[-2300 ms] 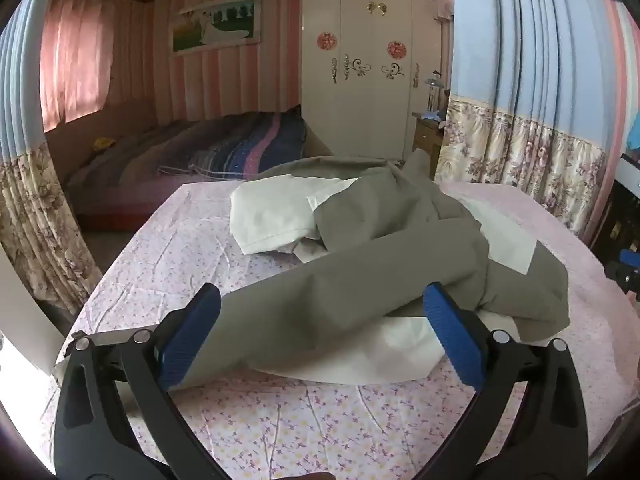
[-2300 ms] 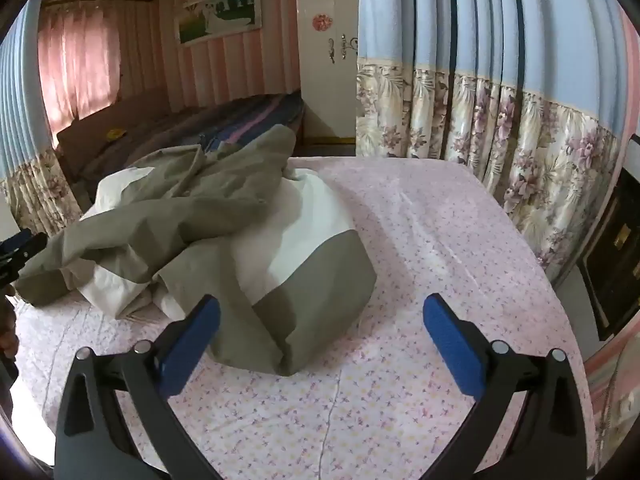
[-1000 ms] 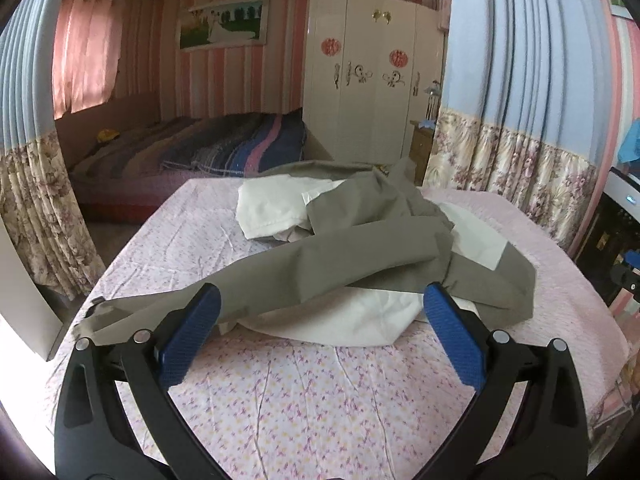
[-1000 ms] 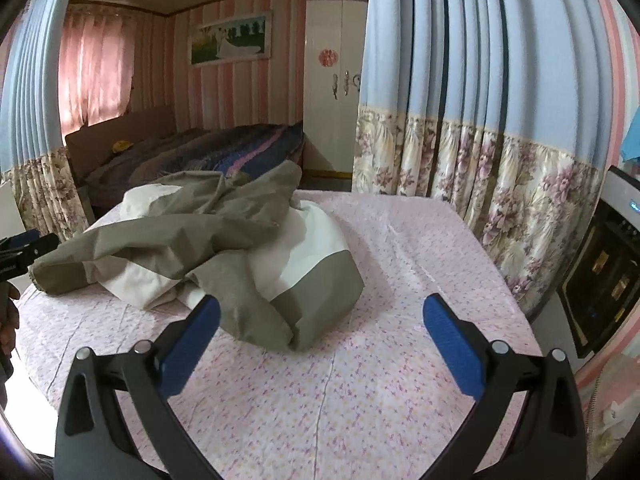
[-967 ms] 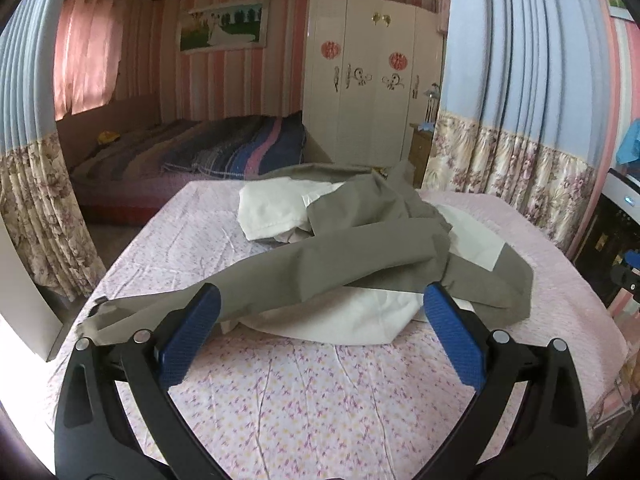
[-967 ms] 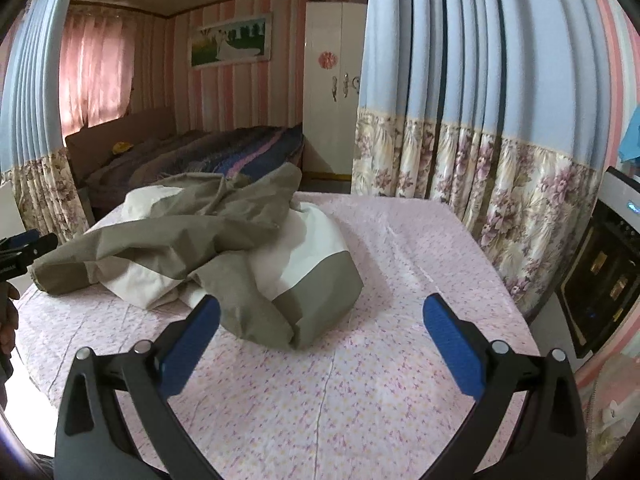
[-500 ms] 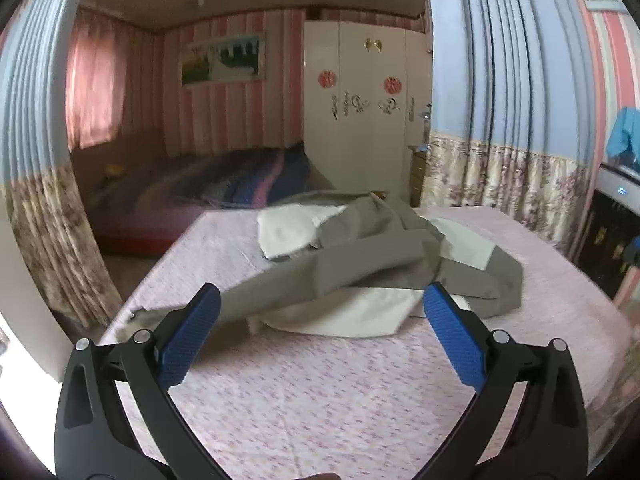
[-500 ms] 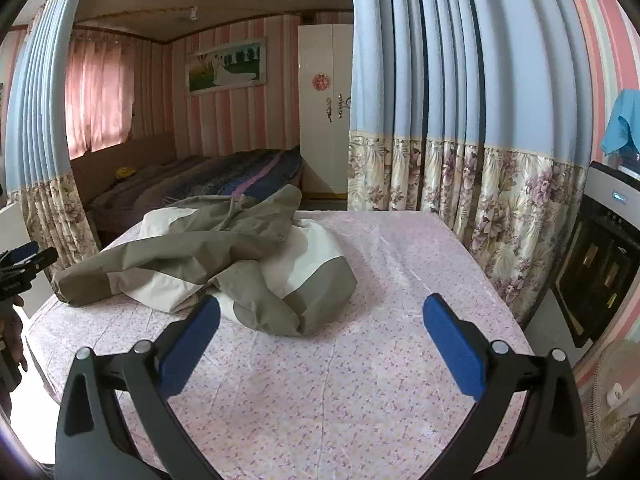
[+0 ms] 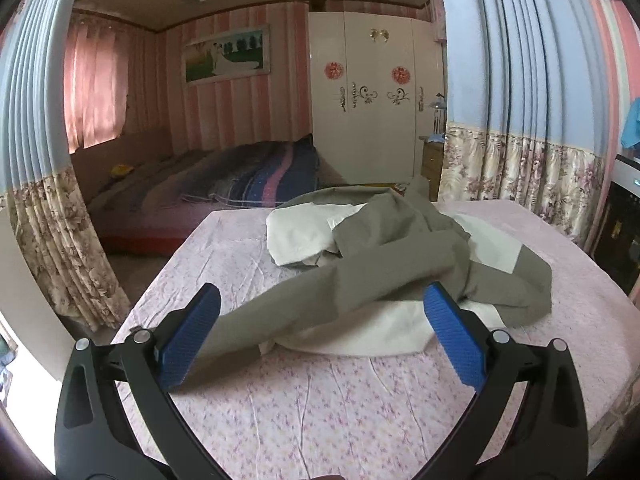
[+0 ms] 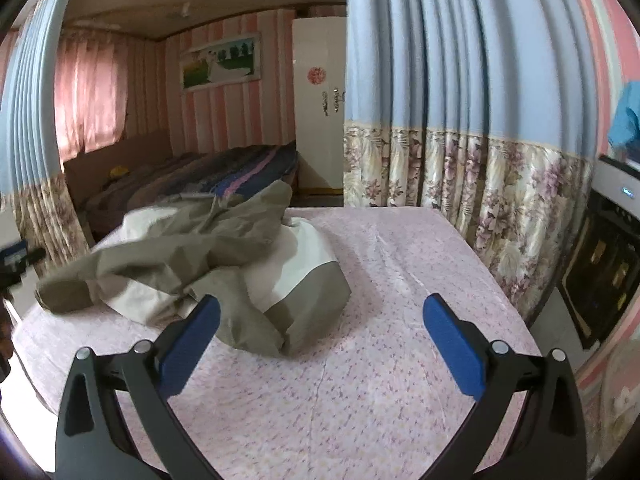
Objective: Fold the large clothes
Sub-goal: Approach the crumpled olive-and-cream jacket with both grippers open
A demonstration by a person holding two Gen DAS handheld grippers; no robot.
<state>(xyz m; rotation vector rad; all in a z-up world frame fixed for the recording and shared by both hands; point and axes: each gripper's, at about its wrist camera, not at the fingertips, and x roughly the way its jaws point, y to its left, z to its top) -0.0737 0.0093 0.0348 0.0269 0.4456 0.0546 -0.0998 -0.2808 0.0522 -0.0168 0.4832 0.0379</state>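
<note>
We find the jacket [image 9: 400, 264] crumpled on the table [image 9: 320, 408], one sleeve [image 9: 280, 316] stretching toward the left gripper [image 9: 320, 340], its end just beside the left finger. That gripper is nearer and spread, holding nothing. From the right gripper [image 10: 320, 340], likewise spread, the jacket [image 10: 208, 264] lies ahead-left.

wrist views, both facing garment [image 9: 400, 264], bed [image 10: 400, 280]

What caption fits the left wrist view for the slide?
Open left gripper above a crumpled olive and white jacket on a pink flowered bed.
</note>
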